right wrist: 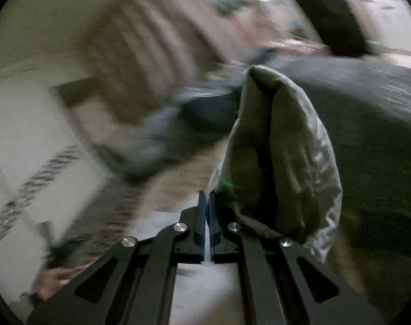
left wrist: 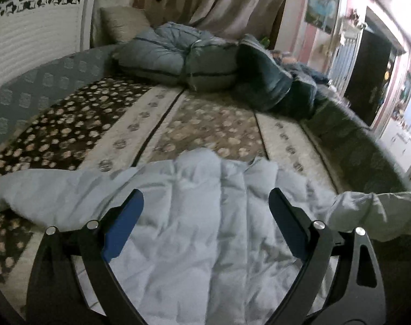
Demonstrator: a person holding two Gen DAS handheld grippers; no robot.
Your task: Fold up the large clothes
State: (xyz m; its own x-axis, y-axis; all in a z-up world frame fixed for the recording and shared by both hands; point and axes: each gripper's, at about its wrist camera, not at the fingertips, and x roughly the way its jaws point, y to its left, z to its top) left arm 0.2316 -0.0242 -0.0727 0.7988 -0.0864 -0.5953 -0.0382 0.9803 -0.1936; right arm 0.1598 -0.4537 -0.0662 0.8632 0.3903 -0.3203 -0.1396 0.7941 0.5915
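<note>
Pale blue padded jacket (left wrist: 205,216) lies spread on the patterned bed cover (left wrist: 219,124), one sleeve (left wrist: 29,192) stretched out to the left. Left gripper (left wrist: 205,203) hovers above it with jaws wide apart and nothing between them. Right gripper (right wrist: 207,200) is pinched tight on a fold of the jacket's other sleeve (right wrist: 281,162), which stands up beside the fingers.

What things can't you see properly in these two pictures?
- Left wrist view: the pale blue puffy jacket runs off the bottom edge, and the open left hand-held gripper covers parts of it.
- Left wrist view: the jacket's right sleeve is cut off by the right edge.
- Right wrist view: everything behind the sleeve is motion-blurred.
- Right wrist view: the shut right hand-held gripper hides exactly where it pinches the cloth.
</note>
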